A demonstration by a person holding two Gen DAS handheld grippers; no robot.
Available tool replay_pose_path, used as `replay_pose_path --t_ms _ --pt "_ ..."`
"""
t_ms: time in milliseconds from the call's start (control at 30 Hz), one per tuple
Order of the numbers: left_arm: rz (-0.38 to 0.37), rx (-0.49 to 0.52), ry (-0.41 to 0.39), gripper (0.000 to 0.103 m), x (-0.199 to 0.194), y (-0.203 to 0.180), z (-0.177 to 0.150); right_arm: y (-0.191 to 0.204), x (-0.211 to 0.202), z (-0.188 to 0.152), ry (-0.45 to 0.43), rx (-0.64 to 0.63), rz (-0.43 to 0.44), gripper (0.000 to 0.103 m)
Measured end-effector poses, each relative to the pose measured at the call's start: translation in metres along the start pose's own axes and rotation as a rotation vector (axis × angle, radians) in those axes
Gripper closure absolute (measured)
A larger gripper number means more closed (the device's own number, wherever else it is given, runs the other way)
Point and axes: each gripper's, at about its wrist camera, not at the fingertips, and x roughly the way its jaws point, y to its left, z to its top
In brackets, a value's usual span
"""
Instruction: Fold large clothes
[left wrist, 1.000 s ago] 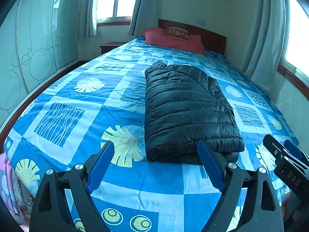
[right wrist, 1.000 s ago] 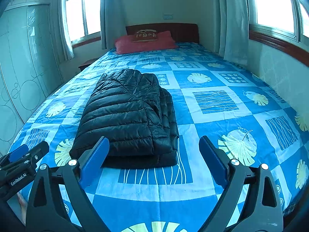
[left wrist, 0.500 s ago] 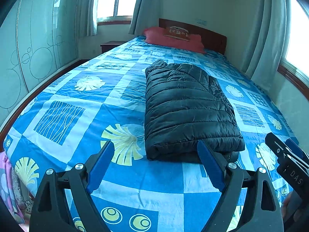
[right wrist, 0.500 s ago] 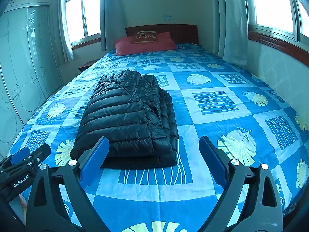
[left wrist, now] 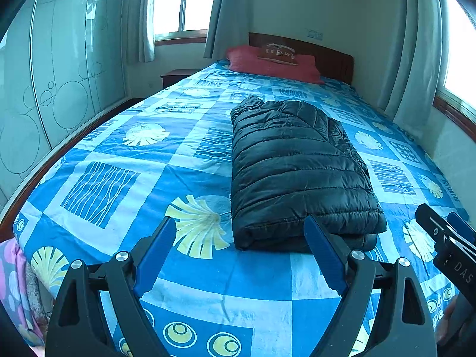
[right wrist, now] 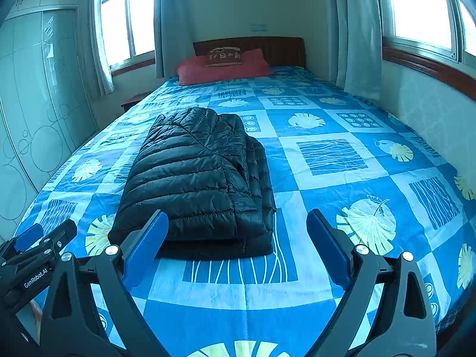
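Left gripper (left wrist: 240,226): jaws wide apart, nothing between the blue pads (left wrist: 154,255), held above the near end of the bed. Right gripper (right wrist: 237,219): same, jaws spread, empty, no contact with fabric.

Black puffer jacket (left wrist: 294,166) lies folded into a compact rectangle on the blue patterned bedspread (left wrist: 98,184), long axis running toward the headboard (left wrist: 324,56). In the left view its near edge sits just behind the gripper's right pad; in the right view it sits just behind that gripper's left pad. So the jacket is between the two grippers, ahead of both, touched by neither.

View differences:
- Left wrist view shows the jacket's smooth left flank, a rounded fold. Right gripper's fingers show at the right edge. A bit of pink patterned fabric (left wrist: 12,291) shows at lower left, off the bed edge.
- Right wrist view shows the jacket's right side, where stacked layers show as separate edges (right wrist: 261,178). Left gripper shows at lower left with "GenRobot.AI" lettering. The wall alongside the bed (right wrist: 431,119) is clearer here.

Both views: red pillow (right wrist: 223,68) at the head with a smaller dark cushion (right wrist: 224,56) on it, curtains (right wrist: 360,35), windows, wardrobe with circle pattern (left wrist: 59,95) on the left.
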Motion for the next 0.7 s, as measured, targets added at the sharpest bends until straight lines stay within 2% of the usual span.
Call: replay_pose_path --t_ms 200,700 --pt "0.03 0.019 -0.01 0.016 -0.0014 -0.0018 0.0004 0.0001 0.0004 -0.0006 -0.001 0.0 0.003 0.009" --pt "0.038 0.005 -0.006 0.017 -0.004 -0.0016 0.0021 0.0029 -0.0003 -0.0014 -0.008 -0.004 0.004 0.009"
